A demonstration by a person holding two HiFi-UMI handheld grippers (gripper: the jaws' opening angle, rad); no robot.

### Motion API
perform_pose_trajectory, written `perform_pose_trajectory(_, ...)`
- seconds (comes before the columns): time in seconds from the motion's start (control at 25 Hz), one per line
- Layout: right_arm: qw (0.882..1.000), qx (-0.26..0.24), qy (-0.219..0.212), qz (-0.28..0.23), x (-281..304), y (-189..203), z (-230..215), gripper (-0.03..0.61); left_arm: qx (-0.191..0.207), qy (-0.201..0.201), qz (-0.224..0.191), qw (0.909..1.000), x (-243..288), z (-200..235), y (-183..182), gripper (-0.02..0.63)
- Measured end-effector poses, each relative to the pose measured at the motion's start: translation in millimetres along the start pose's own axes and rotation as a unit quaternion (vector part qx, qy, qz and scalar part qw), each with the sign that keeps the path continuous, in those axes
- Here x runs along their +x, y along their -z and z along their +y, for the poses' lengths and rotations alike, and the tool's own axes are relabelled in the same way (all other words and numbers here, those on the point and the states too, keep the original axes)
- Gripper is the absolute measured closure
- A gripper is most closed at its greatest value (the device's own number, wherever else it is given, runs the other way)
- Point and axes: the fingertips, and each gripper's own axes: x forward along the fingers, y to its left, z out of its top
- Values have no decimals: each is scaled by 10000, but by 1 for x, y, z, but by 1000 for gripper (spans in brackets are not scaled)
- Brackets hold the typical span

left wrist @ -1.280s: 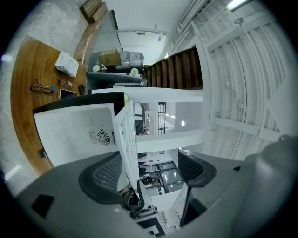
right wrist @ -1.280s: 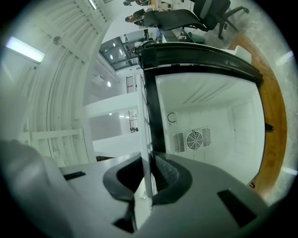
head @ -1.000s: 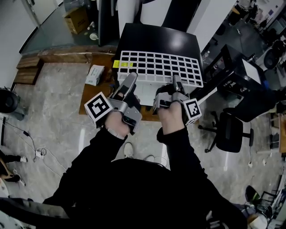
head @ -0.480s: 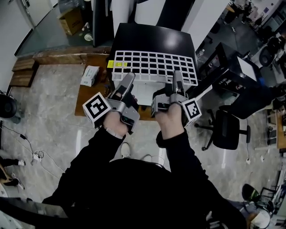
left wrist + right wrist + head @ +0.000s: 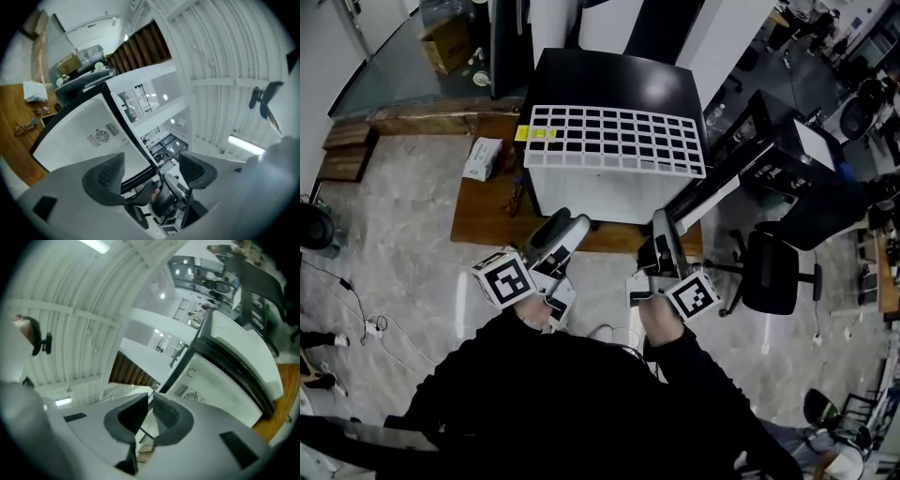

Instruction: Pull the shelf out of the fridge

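Note:
The white wire shelf (image 5: 614, 139) lies flat on the black top of the small fridge (image 5: 609, 75), out of reach of both grippers. My left gripper (image 5: 567, 230) hangs in front of the fridge's white face, near my body, with its cube turned up. In the left gripper view my left gripper (image 5: 152, 161) stands open and empty, its dark pads (image 5: 105, 176) wide apart. My right gripper (image 5: 661, 230) is level with it on the right. Its jaws have just been closing: in the right gripper view my right gripper (image 5: 150, 401) has its pads almost touching, with nothing between them.
The fridge stands on a low wooden platform (image 5: 487, 220) that also holds a tissue box (image 5: 481, 157). A black-and-white panel (image 5: 722, 183) angles out at the fridge's right. A black office chair (image 5: 773, 272) stands beyond it. A cardboard box (image 5: 445, 42) sits far left.
Both grippers have drawn back from the shelf's near edge toward my body and rolled. The shelf has stayed on top of the fridge.

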Motion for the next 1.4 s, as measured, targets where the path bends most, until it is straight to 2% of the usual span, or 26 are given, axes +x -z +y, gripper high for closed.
perform_pose_trajectory(0.08,9971,-688,-207,246,-20,9,4,566,451,154,211,9986,-7,-4,17,247)
perform_pose_trajectory(0.16,9875,-1478,-380,387,-38,15,12,568,936,320,442,9941,-13,-14,35,247)
perform_pose_trajectory(0.28,9579,-2707,-785,556,-59,23,35,571,1940,502,883,9757,-23,-28,65,259)
perform_pose_trajectory(0.4,9349,-3260,-1134,827,-72,34,47,571,2683,566,1195,9542,-32,-34,90,354)
perform_pose_trajectory(0.48,9265,-3356,-1321,1071,-77,42,49,572,2980,544,1234,9450,-38,-35,100,451)
perform_pose_trajectory(0.56,9233,-3337,-1436,1249,-82,46,48,572,3283,485,1215,9355,-41,-36,107,586)
perform_pose_trajectory(0.6,9231,-3313,-1464,1291,-85,47,48,572,3414,454,1216,9309,-42,-35,110,607)
perform_pose_trajectory(0.68,9235,-3278,-1491,1324,-88,48,47,572,3581,388,1230,9247,-43,-34,114,607)
perform_pose_trajectory(1.0,9222,-3215,-1577,1459,-97,50,48,572,3897,285,1183,9129,-41,-39,117,607)
perform_pose_trajectory(1.2,9264,-3082,-1592,1461,-100,50,45,572,3951,301,1125,9112,-41,-44,118,607)
perform_pose_trajectory(1.4,9217,-3190,-1629,1491,-104,50,46,572,3984,321,1122,9098,-40,-46,121,607)
